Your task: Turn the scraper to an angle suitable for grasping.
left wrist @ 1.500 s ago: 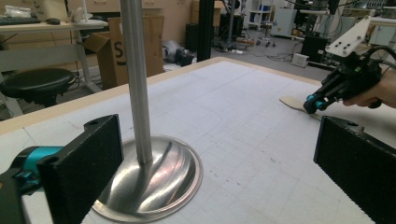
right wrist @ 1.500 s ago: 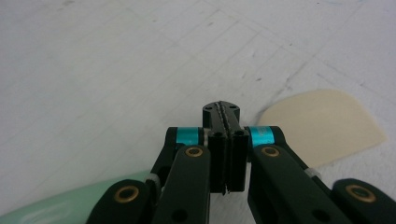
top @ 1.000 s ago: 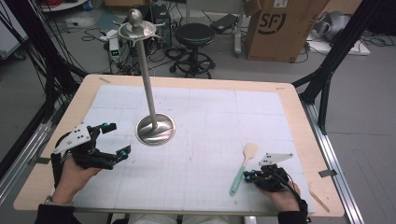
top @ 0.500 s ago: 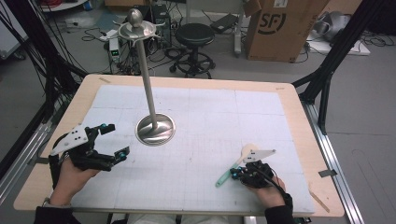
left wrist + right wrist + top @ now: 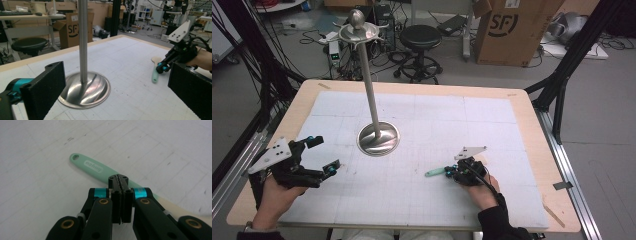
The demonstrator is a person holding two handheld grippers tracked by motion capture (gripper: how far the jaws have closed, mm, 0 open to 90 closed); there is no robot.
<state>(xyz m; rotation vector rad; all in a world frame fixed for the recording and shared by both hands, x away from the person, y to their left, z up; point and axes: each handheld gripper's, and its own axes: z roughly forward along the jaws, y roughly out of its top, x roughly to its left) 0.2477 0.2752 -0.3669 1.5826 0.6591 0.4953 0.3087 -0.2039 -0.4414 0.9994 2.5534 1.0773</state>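
A spatula with a mint-green handle and a pale wooden head lies flat on the white gridded mat. My right gripper is shut, its tips set down on the middle of that handle, with nothing visible between the jaws. From above, the handle sticks out leftward from the right gripper. My left gripper is open at the mat's left, its black pads wide apart and empty. A tall steel stand with a round base rises just beyond it, and the base shows between the pads.
The stand's pole carries a small dish and knob at its top. The wooden table edge borders the mat. Beyond the table are a black stool and a cardboard box on the floor.
The right gripper moved left and nearer, and the spatula swung from nearly upright in the view to lying crosswise, handle pointing left. The left gripper barely shifted.
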